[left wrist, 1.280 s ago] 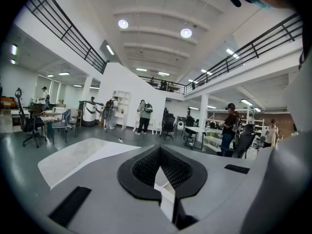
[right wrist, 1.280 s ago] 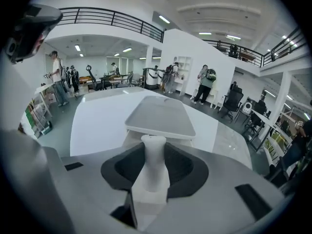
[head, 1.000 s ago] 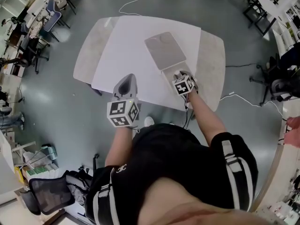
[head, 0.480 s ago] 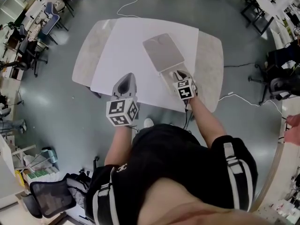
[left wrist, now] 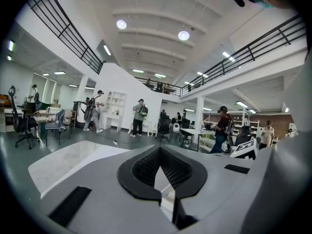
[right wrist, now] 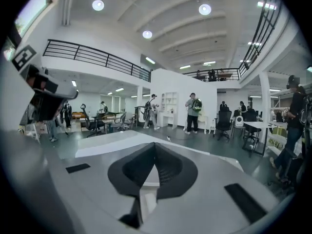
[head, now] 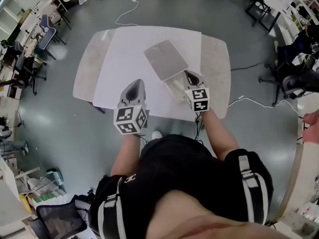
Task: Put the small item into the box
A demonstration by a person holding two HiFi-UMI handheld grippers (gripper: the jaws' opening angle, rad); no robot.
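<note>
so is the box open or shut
Open: its grey lid lies swung back flat on the table, and the box in front of it shows its pale inside.

Pale grey flat box [head: 167, 59] with rounded corners, lying open and askew on the white sheet [head: 124, 59], lid spread flat toward the far side, shallow whitish tray [head: 174, 87] at its near end, small item too hidden to make out
</note>
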